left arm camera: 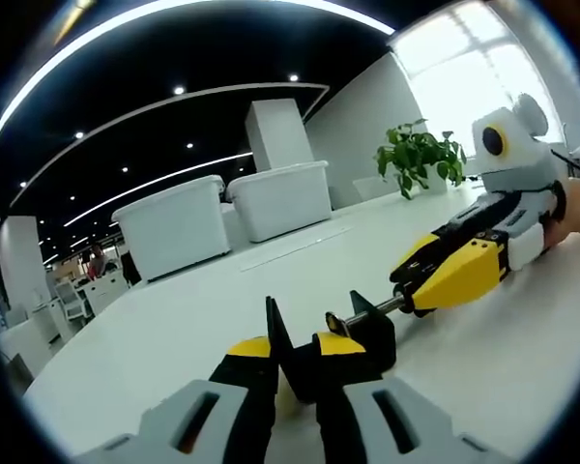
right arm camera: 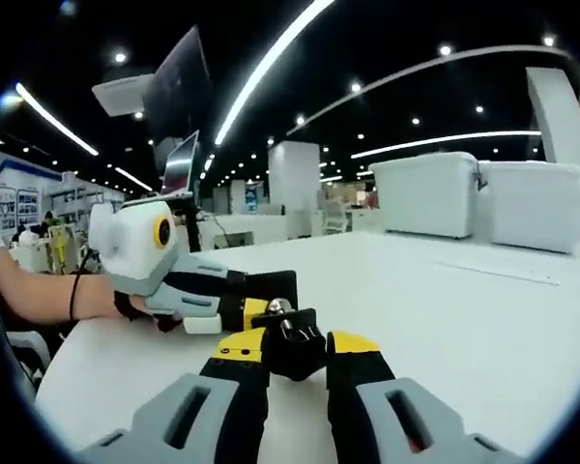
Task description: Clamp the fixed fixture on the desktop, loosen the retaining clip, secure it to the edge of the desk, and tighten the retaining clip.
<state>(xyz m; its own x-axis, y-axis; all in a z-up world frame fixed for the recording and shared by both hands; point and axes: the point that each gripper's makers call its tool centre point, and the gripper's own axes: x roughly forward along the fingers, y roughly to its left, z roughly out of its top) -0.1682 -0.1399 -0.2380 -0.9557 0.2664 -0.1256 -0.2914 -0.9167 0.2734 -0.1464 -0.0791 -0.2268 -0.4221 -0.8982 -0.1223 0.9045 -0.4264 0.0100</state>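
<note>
A small black clamp fixture (left arm camera: 365, 333) lies low over the white desk (left arm camera: 222, 309), with a metal screw rod (left arm camera: 379, 307) sticking out of it. My left gripper (left arm camera: 295, 340), black with yellow pads, is shut on the fixture's body. From the right, my right gripper (left arm camera: 413, 293) reaches in and is shut on the outer end of the screw. In the right gripper view the black fixture (right arm camera: 290, 350) with its metal screw tip (right arm camera: 278, 308) sits between the right gripper's (right arm camera: 296, 344) yellow pads. The left gripper (right arm camera: 263, 293) comes in from the left, held by a hand (right arm camera: 39, 295).
Two white lidded bins (left arm camera: 179, 227) (left arm camera: 280, 198) stand at the back of the desk, and a potted plant (left arm camera: 418, 155) is by the window. A monitor (right arm camera: 186, 159) stands beyond the desk's far edge. The desk surface (right arm camera: 445, 290) spreads wide around the fixture.
</note>
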